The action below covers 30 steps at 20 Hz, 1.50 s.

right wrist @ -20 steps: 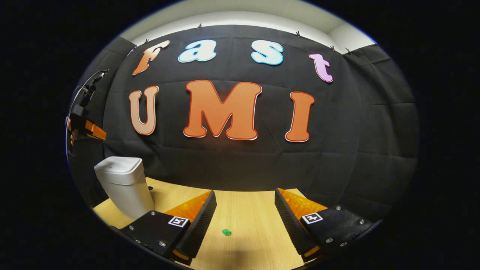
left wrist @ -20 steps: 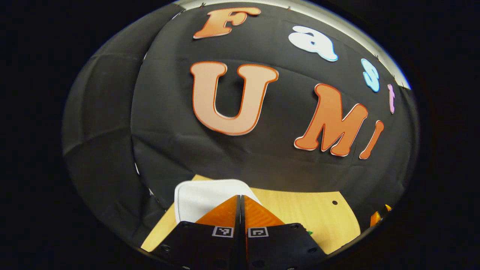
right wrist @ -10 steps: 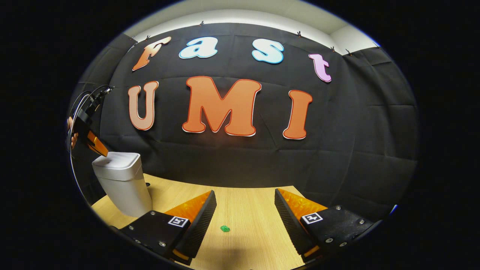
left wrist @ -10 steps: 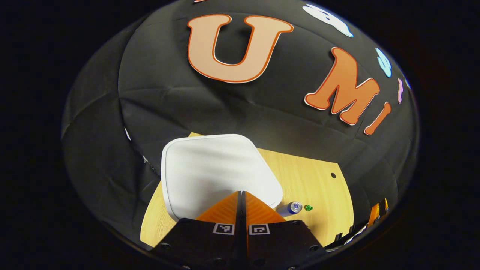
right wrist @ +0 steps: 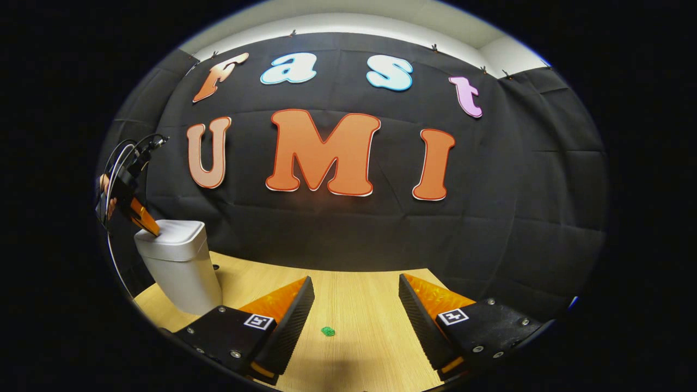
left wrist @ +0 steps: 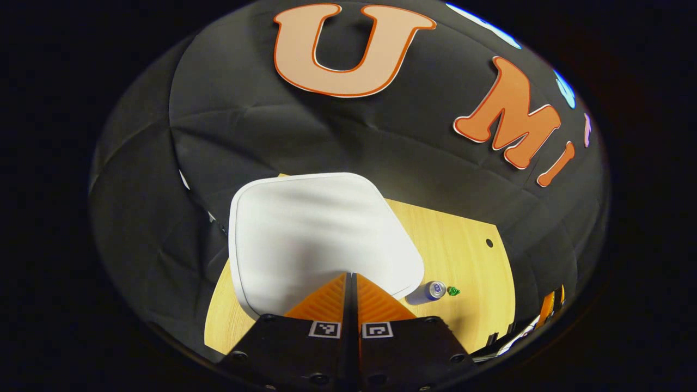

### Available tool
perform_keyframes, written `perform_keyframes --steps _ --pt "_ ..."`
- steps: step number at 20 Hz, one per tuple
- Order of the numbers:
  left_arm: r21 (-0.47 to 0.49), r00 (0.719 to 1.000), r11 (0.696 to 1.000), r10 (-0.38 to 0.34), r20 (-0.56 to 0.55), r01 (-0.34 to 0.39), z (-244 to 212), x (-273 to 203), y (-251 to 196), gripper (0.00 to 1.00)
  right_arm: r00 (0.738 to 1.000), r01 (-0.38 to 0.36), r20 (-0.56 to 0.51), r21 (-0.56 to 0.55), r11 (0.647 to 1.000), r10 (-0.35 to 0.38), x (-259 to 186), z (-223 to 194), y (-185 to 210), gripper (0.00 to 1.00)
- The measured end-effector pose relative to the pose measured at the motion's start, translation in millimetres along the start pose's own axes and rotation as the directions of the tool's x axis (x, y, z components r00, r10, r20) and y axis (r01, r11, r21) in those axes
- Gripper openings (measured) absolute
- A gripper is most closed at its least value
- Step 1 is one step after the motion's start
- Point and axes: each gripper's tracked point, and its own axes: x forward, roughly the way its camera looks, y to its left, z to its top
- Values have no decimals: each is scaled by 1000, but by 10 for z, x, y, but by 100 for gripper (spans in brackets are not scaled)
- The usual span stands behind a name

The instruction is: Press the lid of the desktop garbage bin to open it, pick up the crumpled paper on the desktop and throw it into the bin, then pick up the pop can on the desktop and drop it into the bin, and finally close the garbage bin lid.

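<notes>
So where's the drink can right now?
In the left gripper view, the pop can lies on its side on the wooden desktop, just right of the white bin lid, with the small green crumpled paper beside it.

In the left gripper view, the garbage bin's lid point(left wrist: 321, 234) lies directly ahead of the left gripper point(left wrist: 351, 277), whose tips appear to meet its near edge. The pop can point(left wrist: 426, 292) lies on the desktop point(left wrist: 463, 256) just right of the bin, with the crumpled paper point(left wrist: 453, 291) just beside the can's far end. In the right gripper view, the bin stands at the table's far left, and the paper lies between the right gripper's fingers point(right wrist: 288, 310).
</notes>
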Motion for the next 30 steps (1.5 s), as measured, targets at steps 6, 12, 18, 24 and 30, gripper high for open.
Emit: perform_keyframes --steps 6,12,18,24,30 --pt "66 998 997 38 -57 -34 1 39 -12 0 1000 -1 12 -9 1000 2 14 83 -70 93" --pt "86 997 996 45 -64 -39 11 42 -34 0 999 33 32 -58 998 -31 48 293 -331 93" --pt "79 995 995 66 -77 -60 -37 10 -34 1 999 27 20 -41 999 -26 112 338 -354 93" --pt "114 995 990 88 -43 -82 -18 -12 -42 1 999 24 23 -57 998 -22 138 334 -242 93" --pt "230 963 950 164 212 -212 200 -217 41 27 999 38 34 -33 999 -37 26 377 -146 93"
